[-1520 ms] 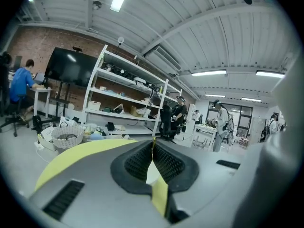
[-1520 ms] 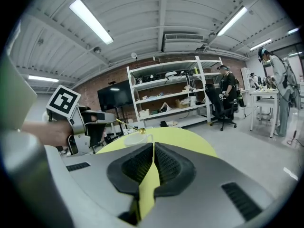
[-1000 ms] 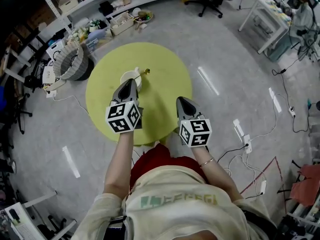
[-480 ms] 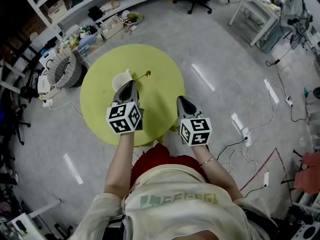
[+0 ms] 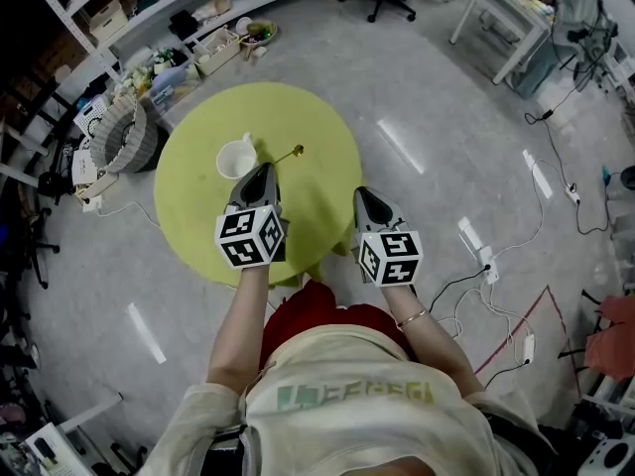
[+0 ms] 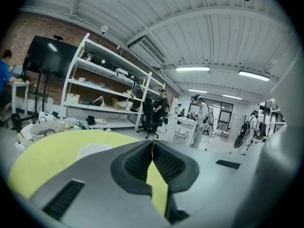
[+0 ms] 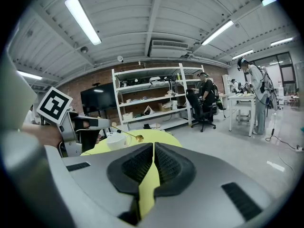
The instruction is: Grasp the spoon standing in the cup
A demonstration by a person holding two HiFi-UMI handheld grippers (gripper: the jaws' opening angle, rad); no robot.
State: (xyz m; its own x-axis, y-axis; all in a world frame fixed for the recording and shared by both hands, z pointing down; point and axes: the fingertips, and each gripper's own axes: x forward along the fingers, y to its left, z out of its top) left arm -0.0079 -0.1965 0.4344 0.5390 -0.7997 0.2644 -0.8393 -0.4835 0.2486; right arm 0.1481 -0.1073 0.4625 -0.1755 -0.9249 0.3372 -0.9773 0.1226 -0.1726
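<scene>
Clamping the spoon, the left gripper holds it beside the cup; right gripper closed, empty.

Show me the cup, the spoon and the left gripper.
cup (image 5: 236,159): head view, its white inside.
spoon (image 5: 298,150): head view, golden bowl end.
left gripper (image 5: 264,168): head view, claw tip.

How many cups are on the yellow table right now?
1. The white cup stands on the far left part of the yellow table, just beyond the left gripper, which holds the gold spoon. None seems hidden.
</scene>
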